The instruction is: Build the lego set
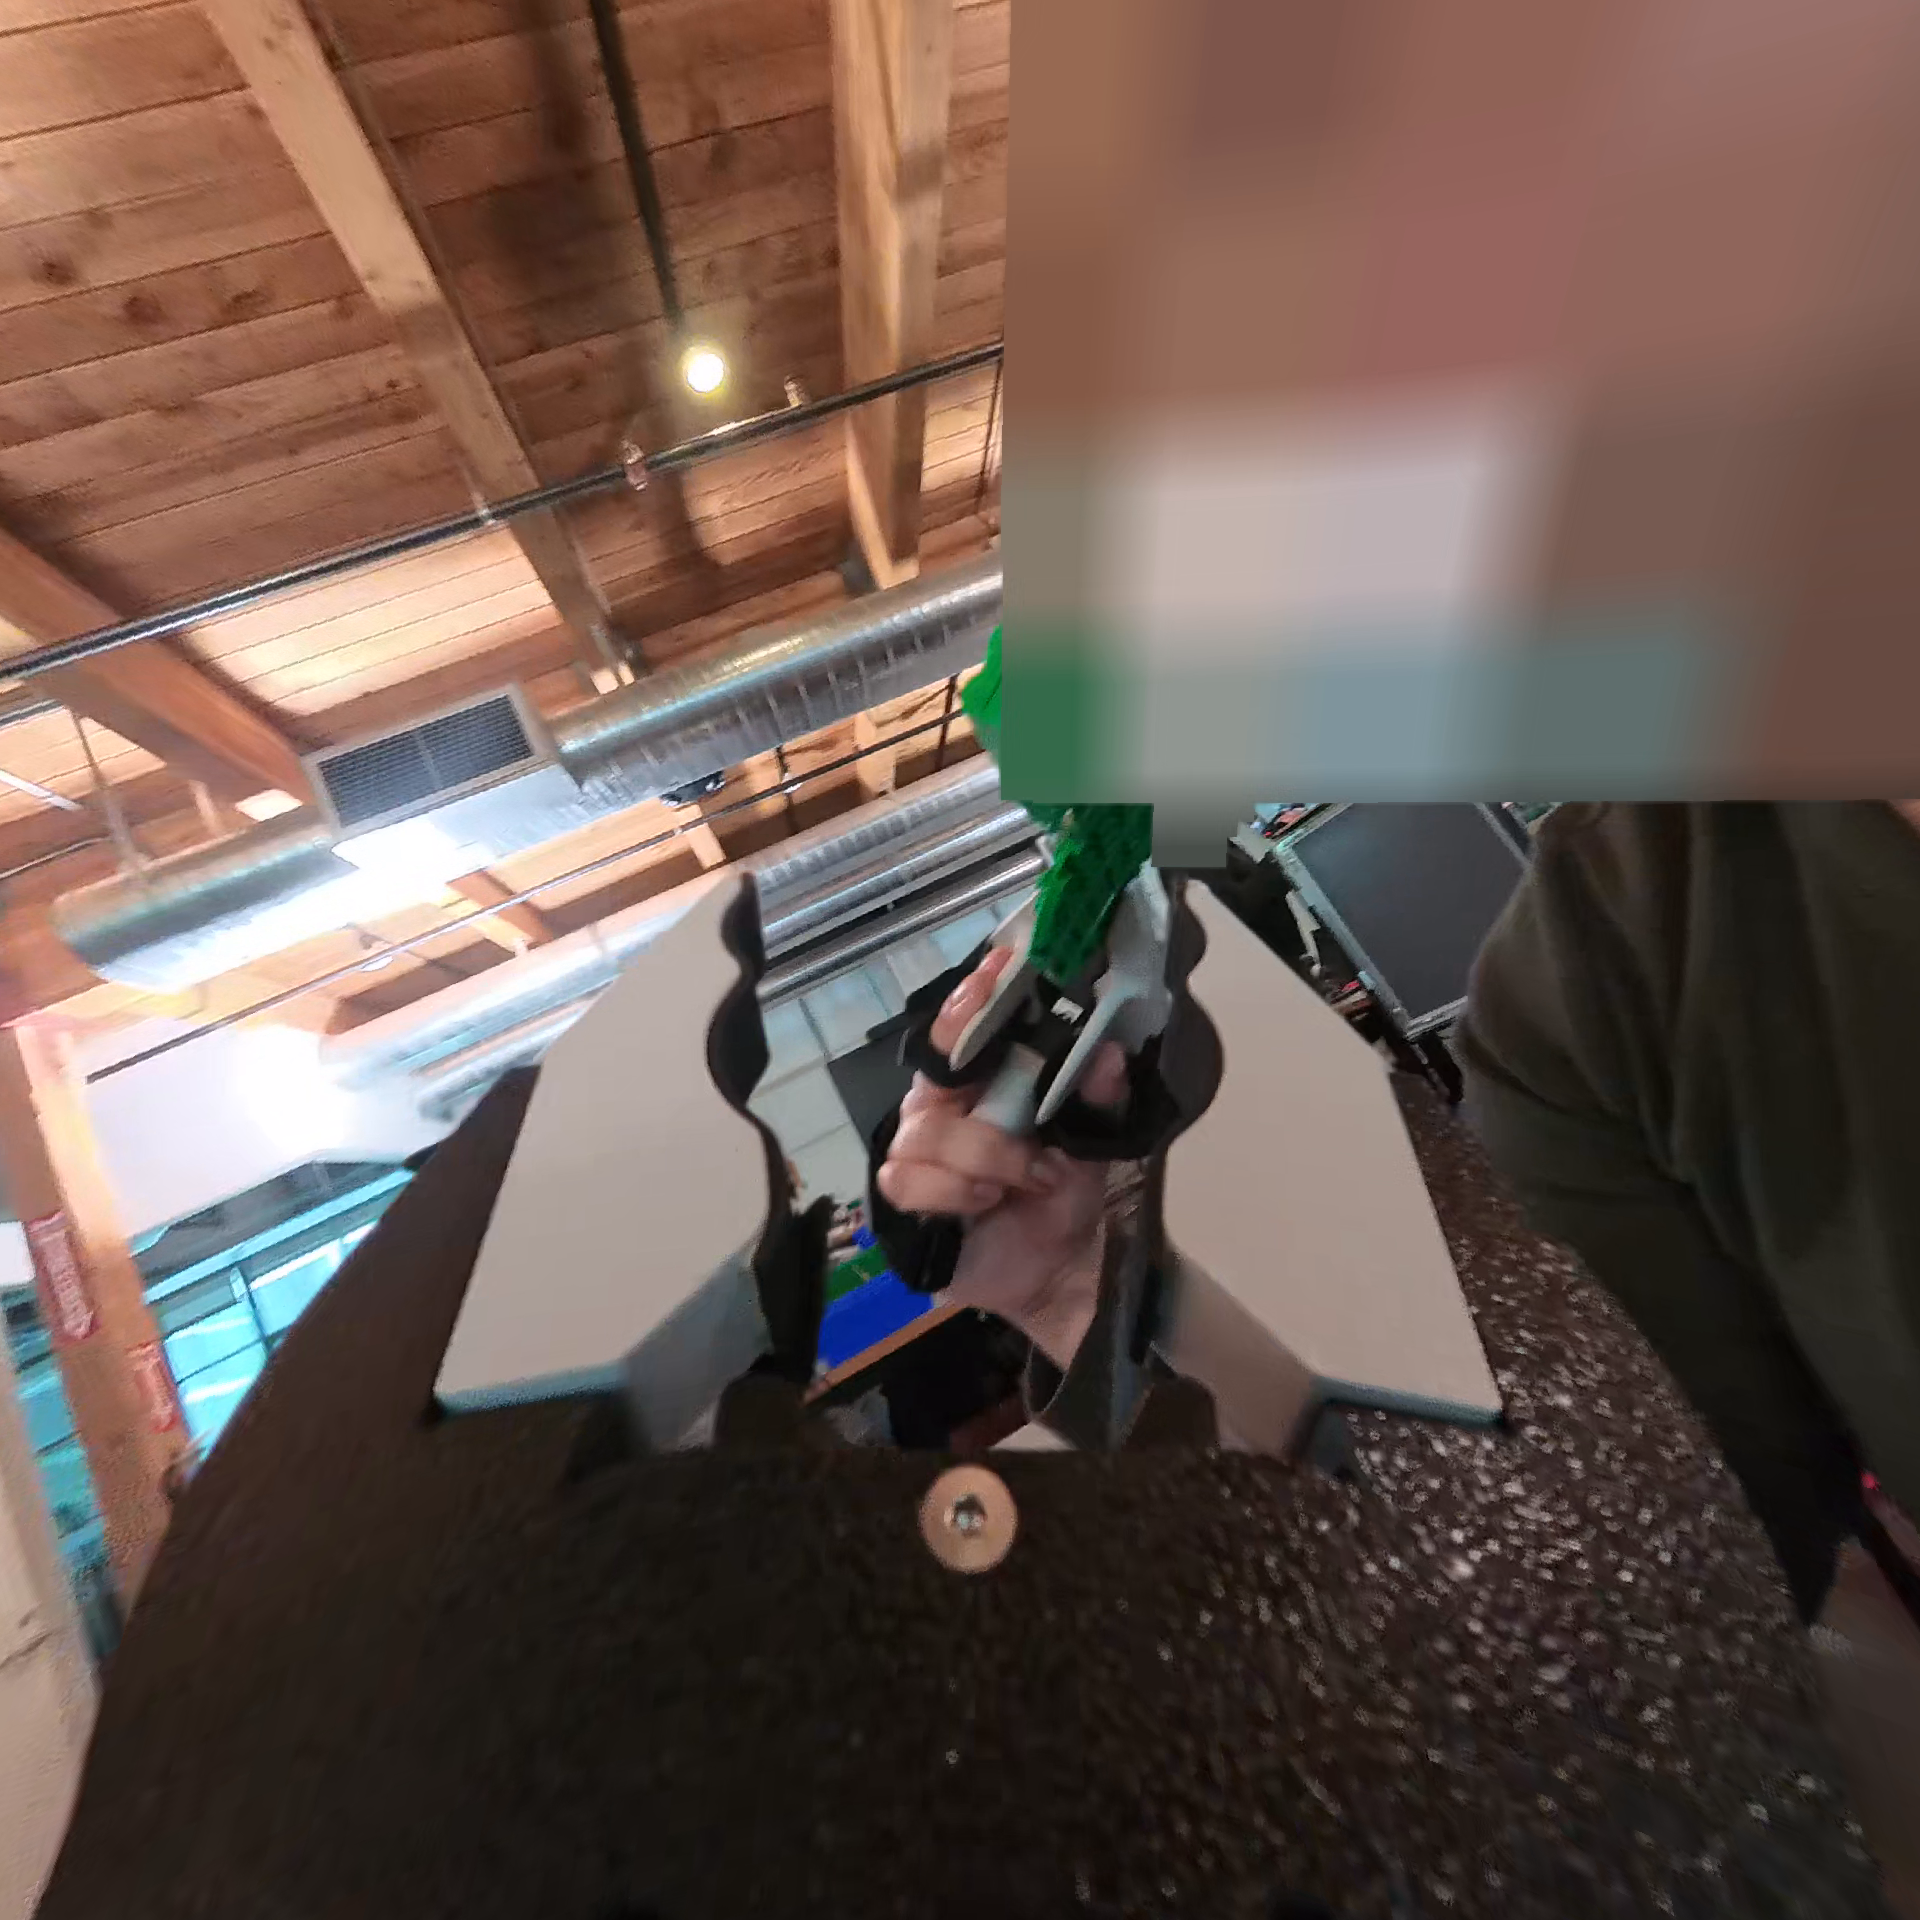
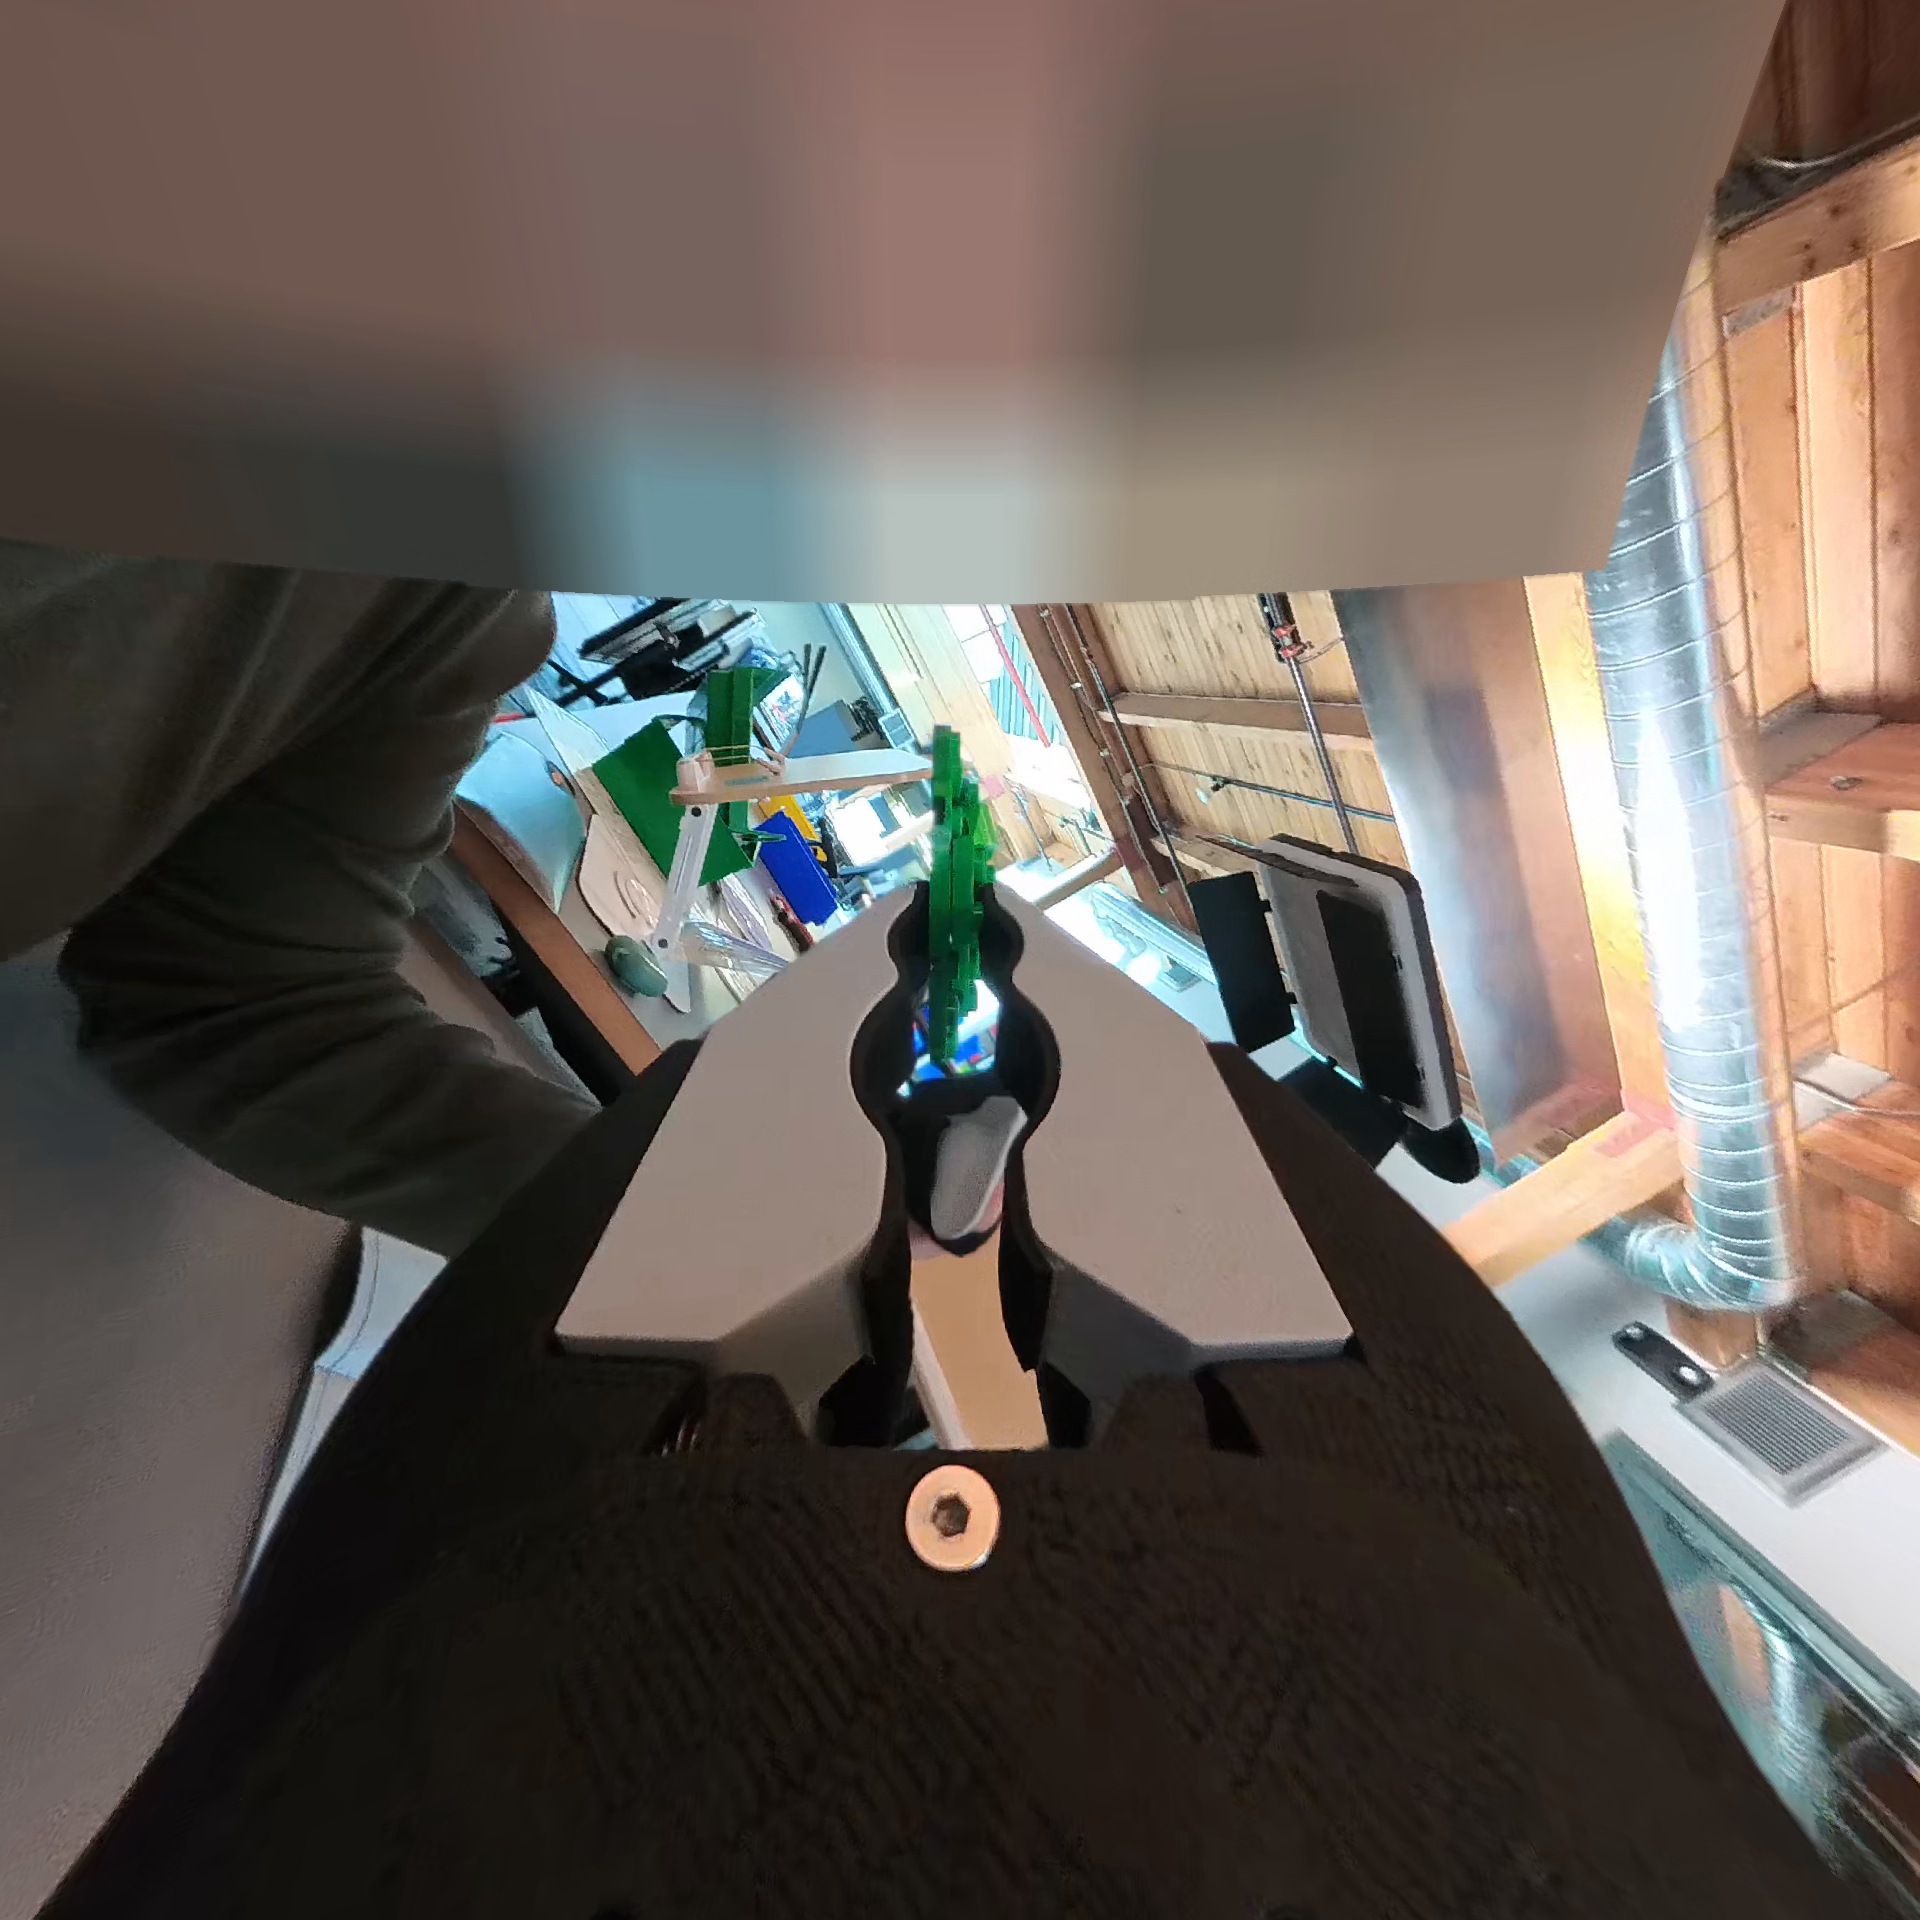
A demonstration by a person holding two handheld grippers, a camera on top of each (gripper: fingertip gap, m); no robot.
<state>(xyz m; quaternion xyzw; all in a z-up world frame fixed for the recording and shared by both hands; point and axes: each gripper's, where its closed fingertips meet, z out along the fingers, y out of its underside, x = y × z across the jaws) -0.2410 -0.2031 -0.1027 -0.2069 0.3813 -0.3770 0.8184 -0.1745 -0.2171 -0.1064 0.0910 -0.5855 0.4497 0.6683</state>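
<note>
Both views are tilted up toward the ceiling. My right gripper point(image 2: 956, 902) is shut on a green lego assembly point(image 2: 961, 831), a thin stack of plates seen edge-on that sticks out past the fingertips. In the left wrist view the right gripper point(image 1: 1081, 977) shows held in a hand point(image 1: 966, 1184), with the green lego assembly point(image 1: 1086, 904) rising from it into a blurred patch. My left gripper point(image 1: 968, 891) is open and empty, its grey fingers point(image 1: 634, 1143) spread either side of that hand, below the assembly and apart from it.
A person in an olive top point(image 1: 1704, 1091) stands close on the right. Far off, a table point(image 2: 540, 914) holds green plates point(image 2: 649, 800), a white stand with a wooden board point(image 2: 748, 779) and a blue bin point(image 2: 795, 862). Wooden beams and metal ducts point(image 1: 769, 675) run overhead. The tips of one gripper are about 7 cm away from the tips of the other.
</note>
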